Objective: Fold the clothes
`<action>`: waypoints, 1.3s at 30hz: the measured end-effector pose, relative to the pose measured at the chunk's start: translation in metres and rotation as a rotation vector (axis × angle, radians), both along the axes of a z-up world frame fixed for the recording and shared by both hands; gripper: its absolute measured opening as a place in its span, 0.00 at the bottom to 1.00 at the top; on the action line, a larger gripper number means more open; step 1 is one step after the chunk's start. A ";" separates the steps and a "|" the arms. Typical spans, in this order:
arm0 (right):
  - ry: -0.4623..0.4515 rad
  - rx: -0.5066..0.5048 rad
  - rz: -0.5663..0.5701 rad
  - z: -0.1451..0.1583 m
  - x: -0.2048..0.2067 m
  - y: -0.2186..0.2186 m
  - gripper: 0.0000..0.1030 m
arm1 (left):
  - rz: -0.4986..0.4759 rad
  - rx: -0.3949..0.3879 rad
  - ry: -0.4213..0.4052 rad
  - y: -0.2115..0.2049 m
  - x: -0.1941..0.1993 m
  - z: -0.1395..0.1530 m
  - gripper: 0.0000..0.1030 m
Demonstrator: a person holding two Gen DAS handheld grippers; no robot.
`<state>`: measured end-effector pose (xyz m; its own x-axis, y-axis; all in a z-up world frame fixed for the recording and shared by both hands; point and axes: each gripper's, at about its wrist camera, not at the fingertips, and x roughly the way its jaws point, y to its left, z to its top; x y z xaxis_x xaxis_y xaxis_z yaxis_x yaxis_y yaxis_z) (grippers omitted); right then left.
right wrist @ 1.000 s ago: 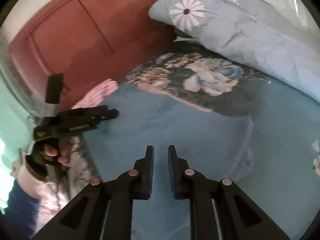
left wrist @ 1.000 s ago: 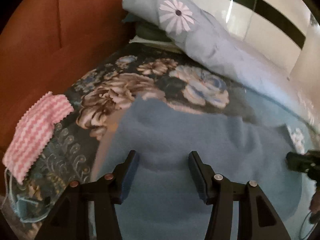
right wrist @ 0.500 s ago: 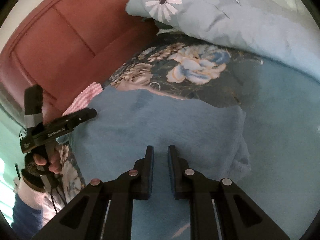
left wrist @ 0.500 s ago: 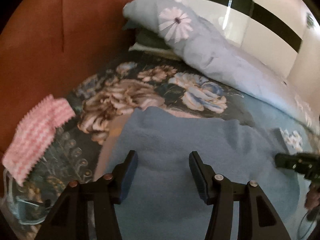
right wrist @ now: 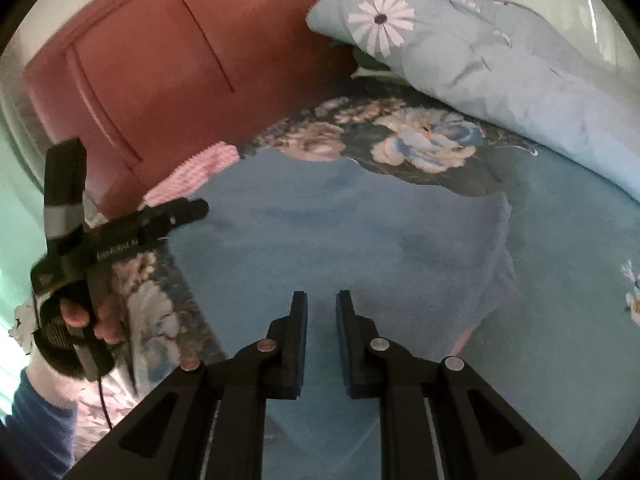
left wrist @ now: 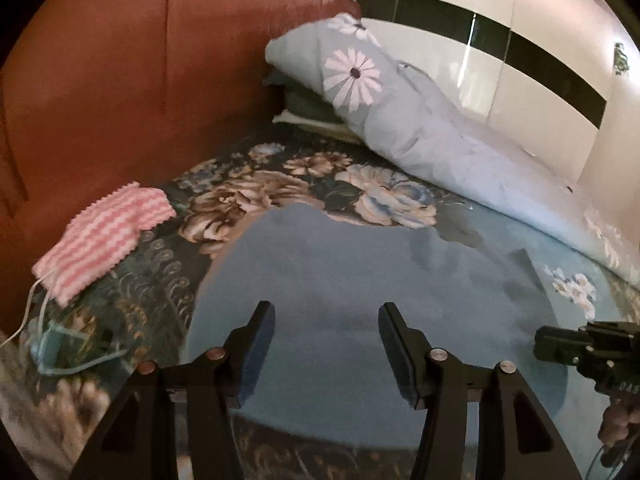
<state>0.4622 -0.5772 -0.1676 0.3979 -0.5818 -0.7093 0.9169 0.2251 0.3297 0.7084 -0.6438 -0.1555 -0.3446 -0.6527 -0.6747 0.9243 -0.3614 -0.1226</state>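
Note:
A blue fleece garment [left wrist: 360,280] lies folded flat on the flowered bedspread [left wrist: 248,196]; it also shows in the right wrist view [right wrist: 360,240]. My left gripper [left wrist: 326,316] hovers over its near edge, jaws wide apart and empty. My right gripper [right wrist: 322,304] hovers over the garment's near part, jaws a narrow gap apart and empty. In the right wrist view the left gripper's body [right wrist: 132,232] sits at the garment's left edge. In the left wrist view the right gripper's body [left wrist: 588,348] sits at the garment's right edge.
A pink-and-white striped knit piece [left wrist: 104,236] lies left of the garment by the red headboard [left wrist: 120,80]. A light blue daisy-print duvet [left wrist: 420,120] is piled at the back right. A teal cord [left wrist: 60,352] lies at the near left.
Both grippers have pulled back and risen a little from the garment. Jaw openings are unchanged. The garment has not moved.

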 end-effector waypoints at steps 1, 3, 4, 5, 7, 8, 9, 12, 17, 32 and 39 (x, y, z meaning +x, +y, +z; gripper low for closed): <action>-0.004 0.000 0.001 -0.002 0.001 0.008 0.15 | 0.009 -0.009 0.000 0.010 0.000 0.001 0.62; -0.005 0.010 -0.002 -0.007 0.003 0.021 0.23 | 0.027 -0.005 0.029 0.031 0.003 -0.002 0.69; -0.006 0.017 -0.004 -0.010 0.004 0.027 0.29 | 0.037 0.000 0.046 0.042 0.004 -0.004 0.74; -0.011 0.020 -0.003 -0.013 0.005 0.032 0.31 | 0.046 0.004 0.048 0.049 0.005 -0.005 0.78; 0.000 0.015 -0.014 -0.018 0.006 0.045 0.43 | 0.075 0.001 0.041 0.066 0.005 -0.011 0.82; 0.010 0.007 -0.021 -0.018 0.007 0.050 0.47 | 0.084 -0.001 0.034 0.075 0.004 -0.013 0.84; 0.016 -0.003 -0.029 -0.019 0.007 0.055 0.55 | 0.094 -0.005 0.029 0.084 0.002 -0.015 0.85; 0.034 -0.033 -0.056 -0.021 0.009 0.069 0.63 | 0.094 -0.030 -0.010 0.107 -0.009 -0.017 0.96; 0.053 -0.047 -0.157 -0.025 0.003 0.091 0.89 | 0.118 -0.083 0.015 0.141 -0.016 -0.010 1.00; 0.205 -0.051 -0.264 -0.014 -0.003 0.142 0.96 | 0.193 -0.124 -0.052 0.217 -0.027 -0.003 1.00; 0.202 -0.044 -0.249 -0.009 -0.004 0.152 0.96 | 0.173 -0.151 -0.097 0.226 -0.036 0.009 1.00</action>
<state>0.4579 -0.4257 -0.1767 0.0936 -0.6755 -0.7314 0.9914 -0.0043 0.1309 0.6721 -0.4180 -0.1461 -0.1577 -0.7920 -0.5898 0.9788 -0.2045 0.0129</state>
